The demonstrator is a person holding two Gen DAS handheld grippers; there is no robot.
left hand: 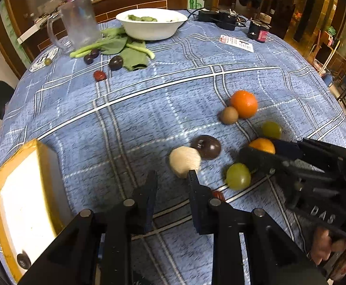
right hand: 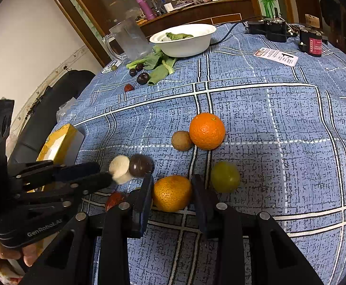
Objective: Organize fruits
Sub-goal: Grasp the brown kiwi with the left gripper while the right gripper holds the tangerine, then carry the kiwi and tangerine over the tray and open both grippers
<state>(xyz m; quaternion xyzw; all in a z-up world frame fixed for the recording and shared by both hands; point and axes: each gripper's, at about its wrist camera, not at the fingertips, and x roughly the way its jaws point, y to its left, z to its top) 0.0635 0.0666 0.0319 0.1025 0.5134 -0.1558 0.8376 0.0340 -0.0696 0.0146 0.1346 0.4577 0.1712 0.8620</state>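
A small orange (right hand: 172,192) lies between the open fingers of my right gripper (right hand: 173,185), and it also shows in the left wrist view (left hand: 262,145). My left gripper (left hand: 173,178) is open and empty just short of a pale round fruit (left hand: 184,161) that touches a dark brown fruit (left hand: 206,146). A big orange (right hand: 207,130) and a kiwi (right hand: 182,140) sit further back. One green fruit (right hand: 225,177) lies right of the right gripper. Another green fruit (left hand: 238,175) lies by its left finger. A yellow-rimmed box (left hand: 23,204) at the left holds one dark fruit (left hand: 23,260).
At the table's far side stand a white bowl (left hand: 152,25) with greens, a clear mug (left hand: 78,22), loose leaves (left hand: 125,49), dark plums (left hand: 115,62) and a red date (left hand: 100,75). A card (left hand: 236,42), a small can (left hand: 258,31) and black electronics (left hand: 218,17) lie far right.
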